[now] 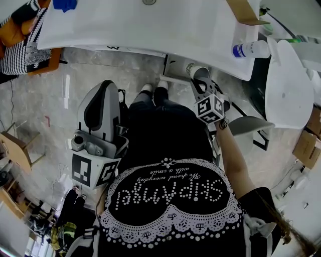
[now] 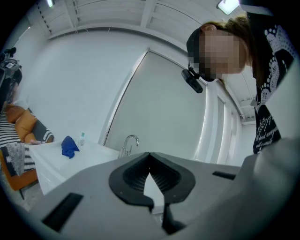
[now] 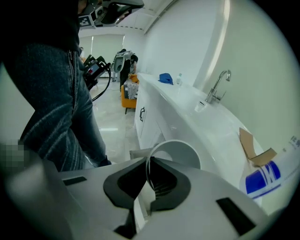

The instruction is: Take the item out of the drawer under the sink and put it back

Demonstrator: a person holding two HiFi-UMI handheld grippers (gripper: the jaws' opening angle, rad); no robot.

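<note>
A white paper cup (image 1: 199, 72) hangs tilted below the front edge of the sink counter (image 1: 150, 30), over the open drawer (image 1: 174, 69). My right gripper (image 1: 202, 82) points steeply down and is shut on the cup's rim. In the right gripper view the thin rim runs between the pads of the right gripper (image 3: 148, 165), and the cup (image 3: 182, 153) opens beyond them. My left gripper (image 1: 106, 86) is held level near the person's left hip. In its own view the left gripper (image 2: 149, 159) has its jaws together with nothing in them.
On the counter's right end lie a bottle with a blue label (image 1: 251, 49) and a cardboard piece (image 1: 243, 11); a blue cloth (image 1: 65, 5) sits at its far left. A faucet (image 3: 218, 86) stands at the basin. A white fixture (image 1: 288, 83) is at the right. The person's feet are close to the cabinet.
</note>
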